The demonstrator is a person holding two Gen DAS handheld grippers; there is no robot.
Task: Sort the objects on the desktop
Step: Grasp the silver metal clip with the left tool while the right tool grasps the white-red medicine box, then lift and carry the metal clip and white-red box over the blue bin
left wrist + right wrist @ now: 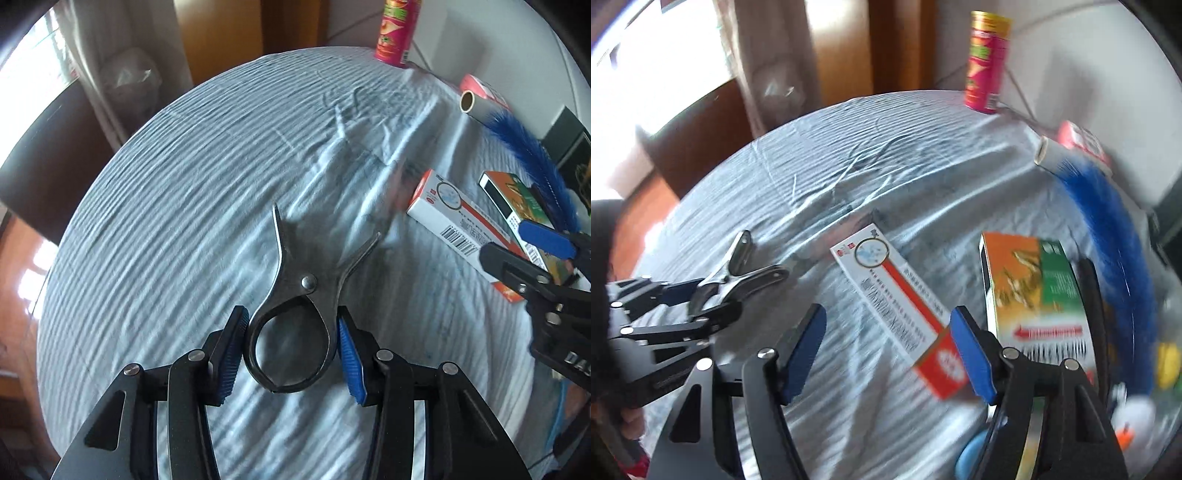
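Two tongs, left tongs clenched on metal clip, right tongs released beside white-red box.

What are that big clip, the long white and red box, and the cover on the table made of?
Clip: looks like bare metal, grey with a dull shine and a rivet at the pivot. White and red box: seemingly printed cardboard, with flat folded faces and a barcode. Table cover: apparently thin cloth, pale blue-striped and wrinkled.

The left gripper pinches the looped end of a metal clamp lying near the front edge of the striped cloth. Two boxes lie toward the right edge.
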